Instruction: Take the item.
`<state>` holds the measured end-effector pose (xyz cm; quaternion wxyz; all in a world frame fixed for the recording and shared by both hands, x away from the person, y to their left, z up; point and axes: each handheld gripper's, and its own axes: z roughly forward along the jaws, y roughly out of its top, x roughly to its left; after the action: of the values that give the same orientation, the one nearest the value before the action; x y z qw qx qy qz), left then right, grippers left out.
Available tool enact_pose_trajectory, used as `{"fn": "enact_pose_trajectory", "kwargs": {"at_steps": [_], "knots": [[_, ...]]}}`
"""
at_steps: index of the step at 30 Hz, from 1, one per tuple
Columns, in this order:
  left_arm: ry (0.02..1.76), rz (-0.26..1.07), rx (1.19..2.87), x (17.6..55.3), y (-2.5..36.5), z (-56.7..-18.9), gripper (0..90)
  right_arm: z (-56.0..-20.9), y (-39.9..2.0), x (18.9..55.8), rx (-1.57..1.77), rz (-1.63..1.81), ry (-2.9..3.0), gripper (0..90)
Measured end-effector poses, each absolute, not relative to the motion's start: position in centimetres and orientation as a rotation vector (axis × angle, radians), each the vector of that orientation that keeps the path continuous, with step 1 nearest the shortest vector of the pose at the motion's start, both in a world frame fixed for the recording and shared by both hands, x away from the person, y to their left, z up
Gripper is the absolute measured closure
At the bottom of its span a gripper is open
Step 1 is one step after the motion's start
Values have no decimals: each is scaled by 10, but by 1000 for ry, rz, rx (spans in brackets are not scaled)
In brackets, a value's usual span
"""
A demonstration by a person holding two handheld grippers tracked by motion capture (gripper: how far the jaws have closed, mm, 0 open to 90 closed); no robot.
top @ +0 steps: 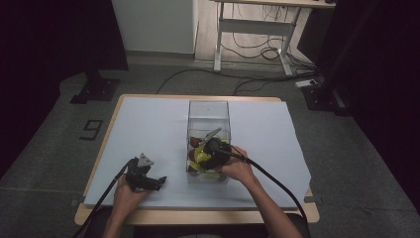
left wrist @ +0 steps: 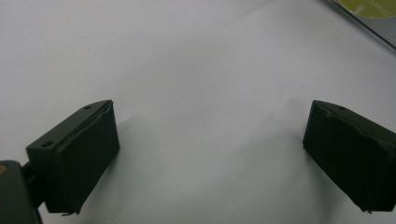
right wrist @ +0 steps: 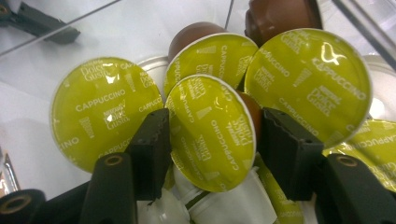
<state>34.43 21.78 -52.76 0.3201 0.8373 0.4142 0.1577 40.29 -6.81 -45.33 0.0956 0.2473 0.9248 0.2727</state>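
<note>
We are finding the right hand-held gripper (right wrist: 212, 135) inside the clear box (top: 208, 106) at frame centre, jaws half-wide astride an upright green-lidded capsule (right wrist: 210, 133). Whether the pads are pressing it, we cannot tell. The left hand-held gripper (left wrist: 208, 154) is resting wide and empty on the counter (top: 148, 124), lower left, so the right is nearer.

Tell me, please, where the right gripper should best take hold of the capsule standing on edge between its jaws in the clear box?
Grip that capsule across its brown body just behind the green lid's rim, coming from above as the right gripper does; the lid faces the camera, so both flanks lie open. Neighbouring capsules crowd it.
</note>
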Motion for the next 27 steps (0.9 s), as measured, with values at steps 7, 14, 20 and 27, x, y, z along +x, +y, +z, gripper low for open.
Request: {"fn": "enact_pose_trajectory", "kwargs": {"at_steps": [7, 14, 20, 27], "knots": [[1089, 414, 2201, 344, 218, -528, 30, -453, -69, 405, 781, 820, 2724, 480], [1089, 414, 2200, 344, 218, -528, 30, -451, -75, 404, 819, 871, 2702, 544], [1089, 414, 2201, 344, 218, -528, 30, -448, -80, 404, 831, 914, 2696, 591], [1089, 415, 2201, 344, 218, -528, 30, -442, -83, 400, 826, 939, 2689, 623]]}}
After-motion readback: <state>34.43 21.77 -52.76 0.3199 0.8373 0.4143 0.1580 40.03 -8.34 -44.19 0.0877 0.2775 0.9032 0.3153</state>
